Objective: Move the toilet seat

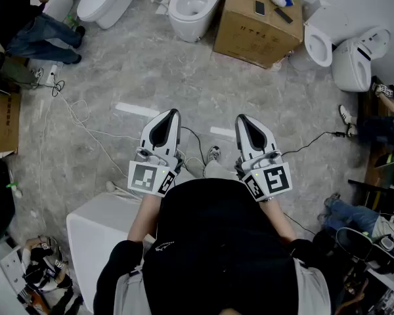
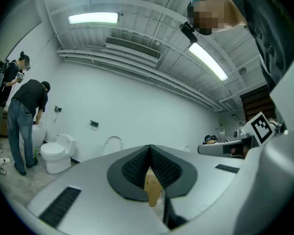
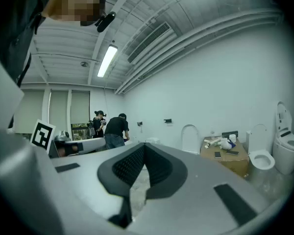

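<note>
Task not started, as far as the frames show. The left gripper (image 1: 173, 114) and right gripper (image 1: 241, 119) are held level, side by side in front of the person, over bare floor (image 1: 184, 77). Both are well apart from every toilet.

Both sets of jaws are pressed together with nothing pinched. Each gripper's own view shows the pads meeting and only background past them.

The toilet seat (image 2: 112, 143) is most likely the white oval standing upright at the far wall, just left of the cardboard box (image 1: 256, 25). It seems to belong to the toilet (image 1: 192, 5) straight ahead. It's small and distorted at this range, so I can't say whether it's seat, lid, or both raised together.

Left to do is basically everything:
- close the distance to that toilet
- spread the jaws
- grip the seat edge
- swing or move it
</note>
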The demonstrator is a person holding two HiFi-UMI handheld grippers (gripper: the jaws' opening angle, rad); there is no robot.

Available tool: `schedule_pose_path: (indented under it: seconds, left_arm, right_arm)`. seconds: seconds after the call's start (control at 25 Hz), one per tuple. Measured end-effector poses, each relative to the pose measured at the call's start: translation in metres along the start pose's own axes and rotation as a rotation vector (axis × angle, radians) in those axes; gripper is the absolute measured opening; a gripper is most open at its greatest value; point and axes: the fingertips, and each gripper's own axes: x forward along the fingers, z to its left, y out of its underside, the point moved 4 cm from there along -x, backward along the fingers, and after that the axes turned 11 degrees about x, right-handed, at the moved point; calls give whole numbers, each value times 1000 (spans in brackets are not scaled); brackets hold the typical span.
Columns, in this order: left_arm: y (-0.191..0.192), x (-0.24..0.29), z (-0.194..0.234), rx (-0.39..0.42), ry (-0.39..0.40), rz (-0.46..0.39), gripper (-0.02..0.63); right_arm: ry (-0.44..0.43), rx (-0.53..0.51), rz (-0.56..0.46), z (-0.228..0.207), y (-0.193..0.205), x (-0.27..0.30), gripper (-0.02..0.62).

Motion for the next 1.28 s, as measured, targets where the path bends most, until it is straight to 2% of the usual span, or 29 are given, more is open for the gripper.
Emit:
schedule_pose_path:
  seconds: [0.36,0.76,1.0,1.28]
  left_arm:
    - [-8,-28,14,71,23,6,8]
    - [-5,-66,47,80,45,22,8]
    - [-8,-86,66,105,65,9,8]
    - [-7,-104,84,101,46,9,8]
  right_arm:
    - [6,-9,-12,37,8,3,14]
    - [-3,-18,-8,86,26,23,13]
    - [14,-24,-46,111,31,28,14]
    - [6,-39,-52,126,36,36,14]
